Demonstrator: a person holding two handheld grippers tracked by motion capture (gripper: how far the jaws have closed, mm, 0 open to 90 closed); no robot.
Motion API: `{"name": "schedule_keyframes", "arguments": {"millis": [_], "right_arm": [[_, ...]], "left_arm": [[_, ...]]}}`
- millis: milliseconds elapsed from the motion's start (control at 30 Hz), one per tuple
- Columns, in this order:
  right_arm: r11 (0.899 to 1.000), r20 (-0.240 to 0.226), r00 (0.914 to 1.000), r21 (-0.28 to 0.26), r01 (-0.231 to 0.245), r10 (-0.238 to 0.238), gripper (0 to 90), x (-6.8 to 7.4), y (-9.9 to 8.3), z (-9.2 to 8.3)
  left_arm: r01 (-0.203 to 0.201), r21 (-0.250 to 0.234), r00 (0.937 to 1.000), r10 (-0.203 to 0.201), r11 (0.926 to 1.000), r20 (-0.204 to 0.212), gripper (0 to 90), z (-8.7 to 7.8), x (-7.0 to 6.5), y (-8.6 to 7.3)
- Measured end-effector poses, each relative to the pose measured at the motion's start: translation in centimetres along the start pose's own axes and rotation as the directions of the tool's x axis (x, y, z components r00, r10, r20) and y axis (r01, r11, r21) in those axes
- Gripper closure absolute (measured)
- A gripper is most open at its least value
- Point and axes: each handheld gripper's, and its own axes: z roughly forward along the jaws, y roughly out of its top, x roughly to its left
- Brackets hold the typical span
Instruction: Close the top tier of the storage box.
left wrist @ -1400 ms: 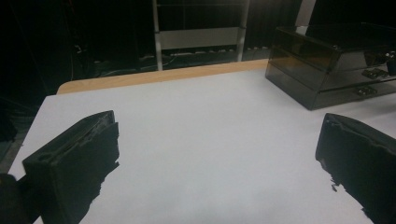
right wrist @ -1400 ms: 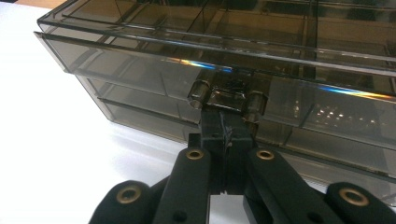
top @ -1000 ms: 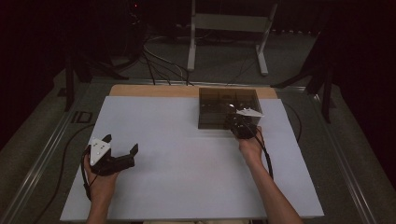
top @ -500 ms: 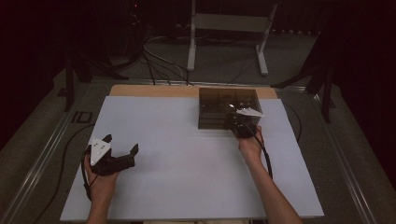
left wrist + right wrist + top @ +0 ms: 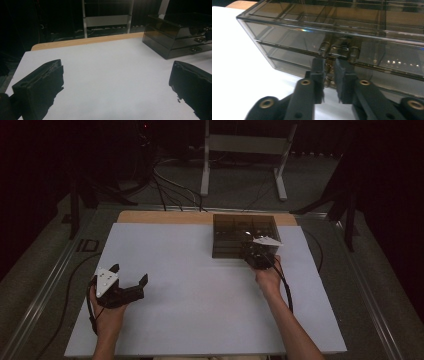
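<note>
A smoky see-through drawer box [image 5: 235,232] stands at the back right of the white table [image 5: 200,290]. My right gripper [image 5: 253,251] is at the box's front face. In the right gripper view its jaws [image 5: 329,63] stand a narrow gap apart and have just been opening, with a small metal drawer knob [image 5: 327,81] between them; the pads look just clear of it. A second metal handle [image 5: 338,48] sits just above. My left gripper [image 5: 130,272] rests at the front left, jaws wide apart and empty [image 5: 117,66]. The box [image 5: 175,37] is far off to its right.
A wooden strip [image 5: 165,216] edges the table's far side. Cables [image 5: 170,185] and a metal stand [image 5: 245,150] lie on the dark floor beyond it. Each gripper trails a black cable [image 5: 287,290] along the person's forearm.
</note>
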Motion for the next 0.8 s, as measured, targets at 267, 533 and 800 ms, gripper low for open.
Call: {"name": "schedule_keyframes", "arguments": {"millis": [267, 533, 800], "right_arm": [[1.000, -0.029, 0.9995, -0.012, 0.015, -0.015, 66.3, 0.6, 0.0, -0.7], [0.999, -0.048, 0.9984, -0.021, 0.030, -0.031, 58.5, 1.0, 0.1, -1.4], [0.999, -0.051, 0.9981, -0.024, 0.034, -0.035, 51.9, 1.2, 0.0, -1.6]], "left_arm": [[0.002, 0.000, 1.0000, -0.002, 1.0000, 0.000, 0.3, 0.0, 0.0, 0.0], [-0.003, 0.003, 1.0000, 0.003, 1.0000, 0.002, 0.3, 0.0, -0.1, 0.0], [-0.003, 0.002, 1.0000, 0.003, 1.0000, 0.001, 0.3, 0.0, 0.0, 0.0]]}}
